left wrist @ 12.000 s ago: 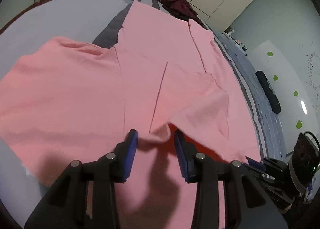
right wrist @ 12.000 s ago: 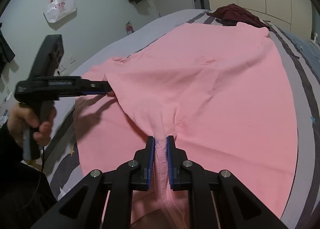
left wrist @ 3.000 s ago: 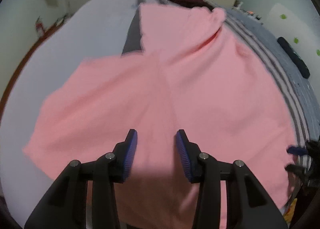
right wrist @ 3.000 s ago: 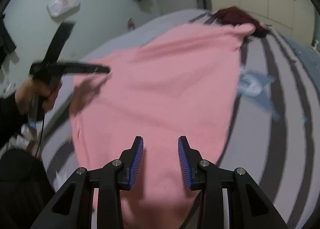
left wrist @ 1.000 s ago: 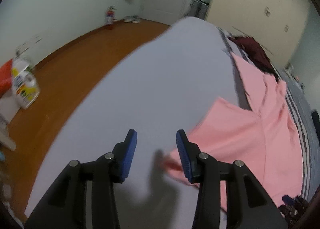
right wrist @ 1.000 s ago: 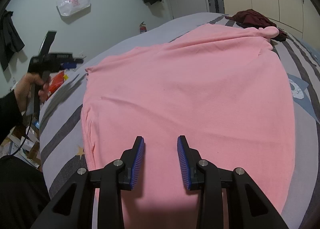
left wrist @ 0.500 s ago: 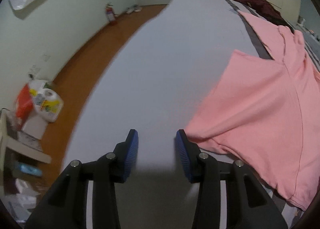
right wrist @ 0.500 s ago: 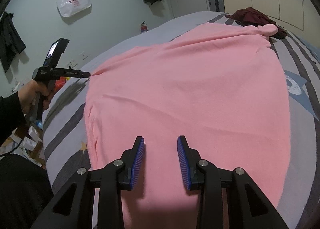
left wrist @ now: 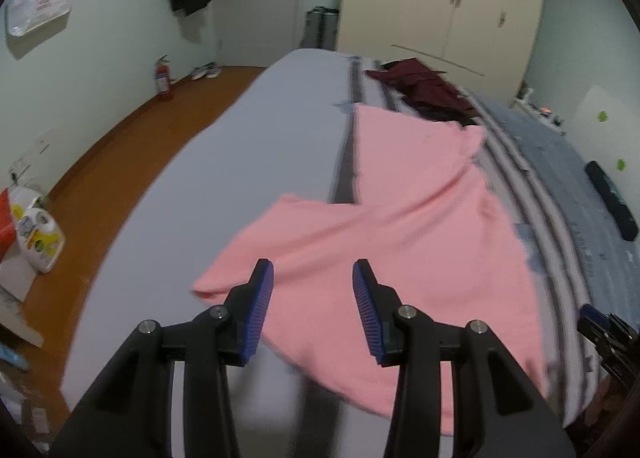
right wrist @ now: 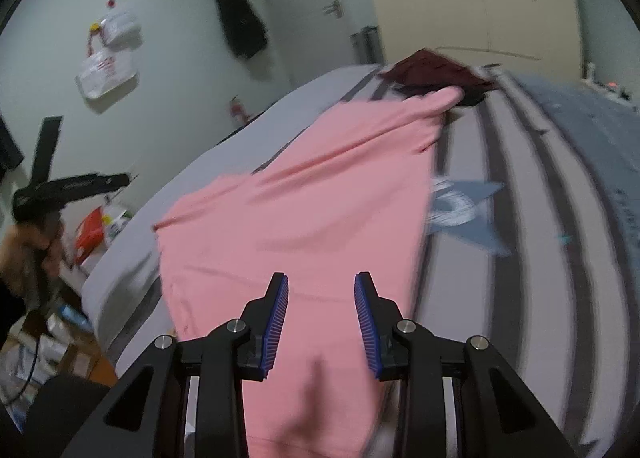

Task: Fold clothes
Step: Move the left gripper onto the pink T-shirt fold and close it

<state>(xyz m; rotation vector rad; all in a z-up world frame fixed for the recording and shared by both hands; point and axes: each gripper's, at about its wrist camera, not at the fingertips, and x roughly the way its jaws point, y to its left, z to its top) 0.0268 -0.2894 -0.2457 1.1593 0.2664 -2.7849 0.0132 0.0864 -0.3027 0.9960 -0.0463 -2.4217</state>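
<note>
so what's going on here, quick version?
A person with a handheld gripper in each hand is folding a pink garment spread on a bed. Right now neither gripper holds it: the left gripper and the right gripper both hover above the cloth with jaws apart and nothing between them. The garment looks partly folded, one side laid over the middle. A dark red garment lies at the far end of the bed, untouched.

The left gripper (left wrist: 312, 308) points obliquely downward, its jaws parted with nothing between the blue pads. The right gripper (right wrist: 321, 316) is tilted down likewise, jaws apart and empty. In the right wrist view a hand (right wrist: 24, 246) grips the left gripper's handle.
</note>
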